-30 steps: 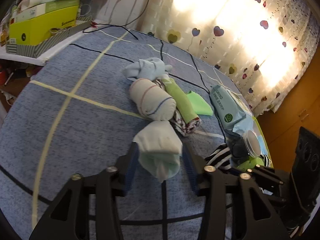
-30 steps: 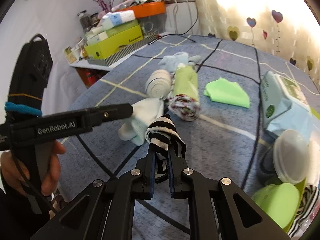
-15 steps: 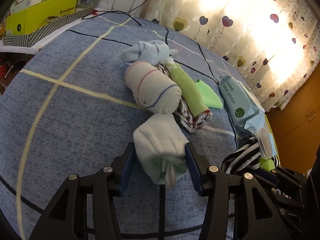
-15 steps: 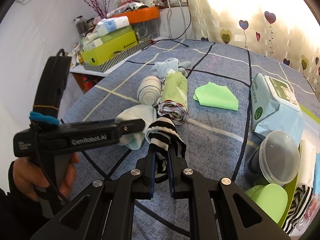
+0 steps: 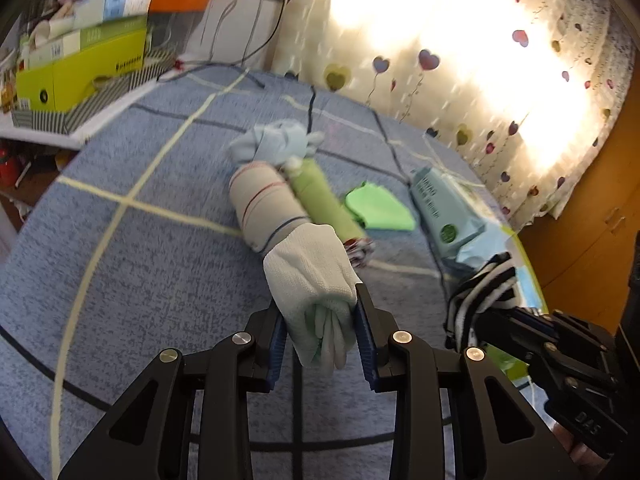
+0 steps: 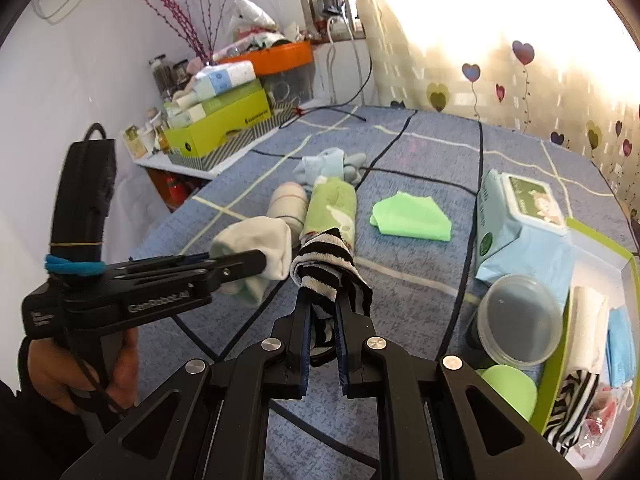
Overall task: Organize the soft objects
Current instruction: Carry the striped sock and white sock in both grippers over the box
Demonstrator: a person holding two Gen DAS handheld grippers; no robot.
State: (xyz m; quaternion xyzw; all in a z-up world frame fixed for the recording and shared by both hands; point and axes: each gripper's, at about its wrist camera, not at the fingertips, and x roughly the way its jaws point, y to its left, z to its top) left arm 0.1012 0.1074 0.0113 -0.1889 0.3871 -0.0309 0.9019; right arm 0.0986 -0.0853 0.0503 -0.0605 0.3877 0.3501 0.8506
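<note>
My left tool [image 5: 320, 332] is closing on the pale mint sock bundle [image 5: 310, 280], which sits between its blue pads at the lower centre of the left wrist frame; the pads look pressed against its sides, and its folded end hangs below them. In the right wrist frame the same tool comes in from the left edge, gripped by a hand [image 6: 80, 372] at lower left. My right tool [image 6: 323, 344] is pressed tight on the black-and-white striped sock [image 6: 326, 264], whose rolled end stands up above the fingertips at frame centre.

Just beyond the mint bundle, toward the middle of the left wrist frame, lies a cream rolled sock [image 5: 264, 204] with thin red and blue stripes, touching a green rolled cloth [image 5: 320, 196] on its right. A light blue sock bundle [image 5: 276, 144] lies at their far end. This part of the frame is blurred, so I cannot tell how the pieces overlap. Right of the green roll lies a flat bright green cloth [image 6: 412, 216], apart from it. All of it rests on the blue checked bed cover [image 5: 132, 264].

Further right in the right wrist frame are a pack of wet wipes [image 6: 516, 216], a clear round lidded container [image 6: 520, 318], and a green-walled box [image 6: 600, 236] with folded fabrics inside, at the lower right edge.
</note>
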